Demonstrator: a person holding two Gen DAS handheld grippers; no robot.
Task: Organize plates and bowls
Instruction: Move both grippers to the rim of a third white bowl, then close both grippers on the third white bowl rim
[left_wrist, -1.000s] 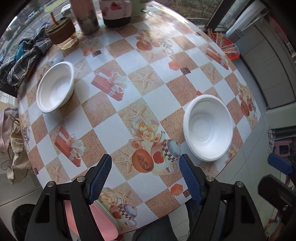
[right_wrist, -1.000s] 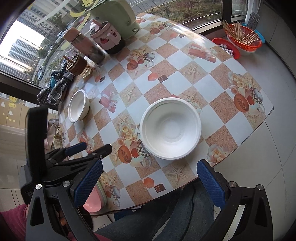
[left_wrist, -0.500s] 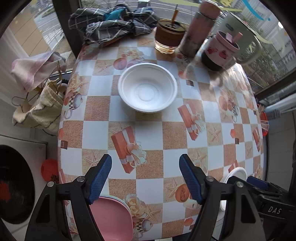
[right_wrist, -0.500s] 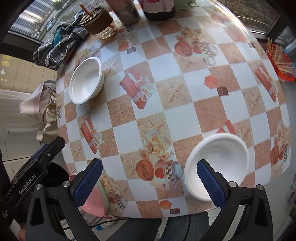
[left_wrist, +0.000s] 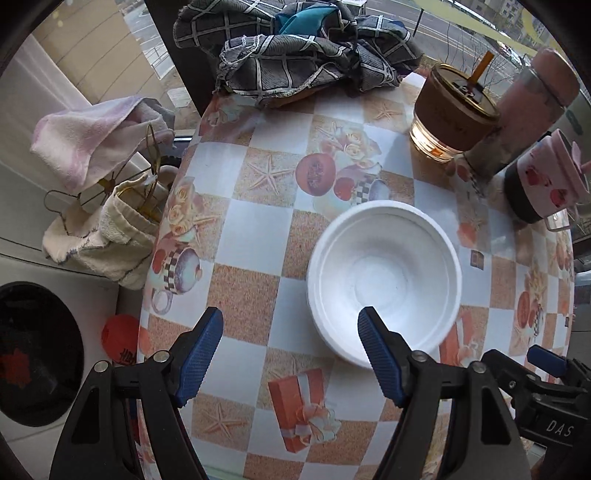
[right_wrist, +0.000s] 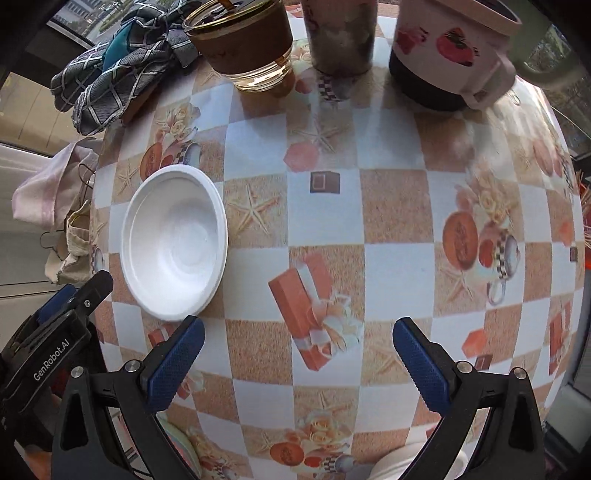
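A white foam bowl (left_wrist: 384, 280) sits upright on the patterned table (left_wrist: 258, 291); it also shows in the right wrist view (right_wrist: 173, 242) at the left. My left gripper (left_wrist: 290, 338) is open and empty, its right finger over the bowl's near rim. My right gripper (right_wrist: 297, 349) is open and empty above the table's middle, to the right of the bowl. A rim of a white bowl (right_wrist: 417, 459) peeks under the right gripper at the bottom. A pink plate edge (right_wrist: 181, 448) shows at the lower left.
A glass cup with a brown sleeve (left_wrist: 452, 114), a pink-grey flask (left_wrist: 524, 122) and a pink strawberry mug (left_wrist: 546, 181) stand at the table's far edge. A checked cloth (left_wrist: 306, 55) lies at the far corner. Towels on a rack (left_wrist: 99, 192) hang beside the table's left edge.
Both grippers have moved forward over the table toward the far white bowl. The left gripper has closed in on it. The second white bowl has dropped to the right view's bottom edge.
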